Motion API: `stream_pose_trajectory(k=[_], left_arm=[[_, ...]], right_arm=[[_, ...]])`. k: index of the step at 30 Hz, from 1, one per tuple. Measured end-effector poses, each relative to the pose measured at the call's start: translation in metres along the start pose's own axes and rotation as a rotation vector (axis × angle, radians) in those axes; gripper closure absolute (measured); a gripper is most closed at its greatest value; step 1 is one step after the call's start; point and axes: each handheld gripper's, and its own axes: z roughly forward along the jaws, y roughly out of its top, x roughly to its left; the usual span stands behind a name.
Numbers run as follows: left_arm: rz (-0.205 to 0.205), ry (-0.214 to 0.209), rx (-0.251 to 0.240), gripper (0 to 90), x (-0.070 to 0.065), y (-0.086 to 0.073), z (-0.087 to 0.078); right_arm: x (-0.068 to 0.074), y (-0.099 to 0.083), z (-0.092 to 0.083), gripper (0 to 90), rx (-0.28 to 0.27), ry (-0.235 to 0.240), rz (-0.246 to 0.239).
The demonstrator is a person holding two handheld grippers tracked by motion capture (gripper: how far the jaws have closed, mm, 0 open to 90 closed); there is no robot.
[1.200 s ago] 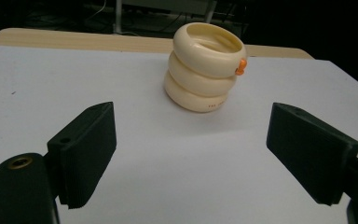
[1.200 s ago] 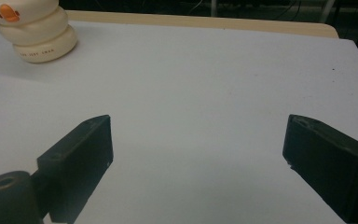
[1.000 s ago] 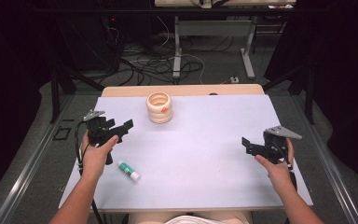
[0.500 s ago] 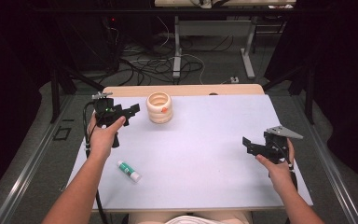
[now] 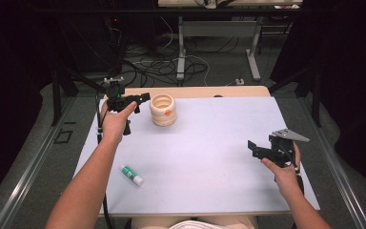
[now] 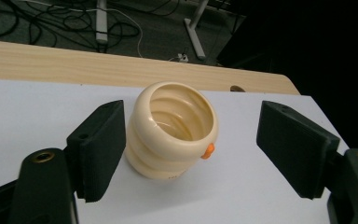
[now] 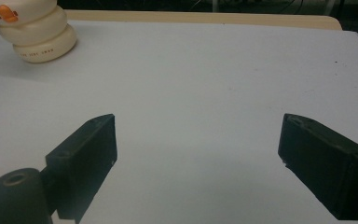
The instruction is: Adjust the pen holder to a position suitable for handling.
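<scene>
A cream ribbed cup (image 5: 163,109) with an orange spot stands at the far left of the white table (image 5: 209,162). My left gripper (image 5: 143,98) hovers just left of it, pointing at it. In the left gripper view the cup (image 6: 172,130) stands just beyond the left gripper (image 6: 191,116). Its jaws have just been closing, but the pads stay apart from the cup's sides and nothing is pressed. My right gripper (image 5: 252,148) rests low at the right of the table. Its jaws stand open over bare tabletop in the right gripper view (image 7: 198,126), with the cup (image 7: 35,28) far off.
A small white and green tube (image 5: 131,175) lies on the table near the left forearm. A wooden strip (image 5: 195,91) edges the table's far side. Cables and table legs (image 5: 181,47) cover the floor beyond.
The left hand has moved away from the tube, farther up the table and higher, toward the cup. Its jaws have narrowed a little. The right hand has kept still.
</scene>
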Motion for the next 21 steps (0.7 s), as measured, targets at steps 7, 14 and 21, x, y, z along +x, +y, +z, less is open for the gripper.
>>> stream_pose_trajectory(k=[7,14,21], left_arm=[[-0.057,0.007,0.029,30.1,0.007,0.010,0.018],[-0.103,0.011,0.085,30.4,0.011,0.013,0.037],[-0.151,0.021,0.126,30.8,0.022,0.012,0.055]], right_arm=[[-0.002,0.000,0.000,12.3,-0.004,0.004,-0.002],[-0.002,-0.001,0.001,12.9,-0.004,0.001,-0.001],[-0.003,-0.001,0.001,13.4,0.004,0.008,0.008]])
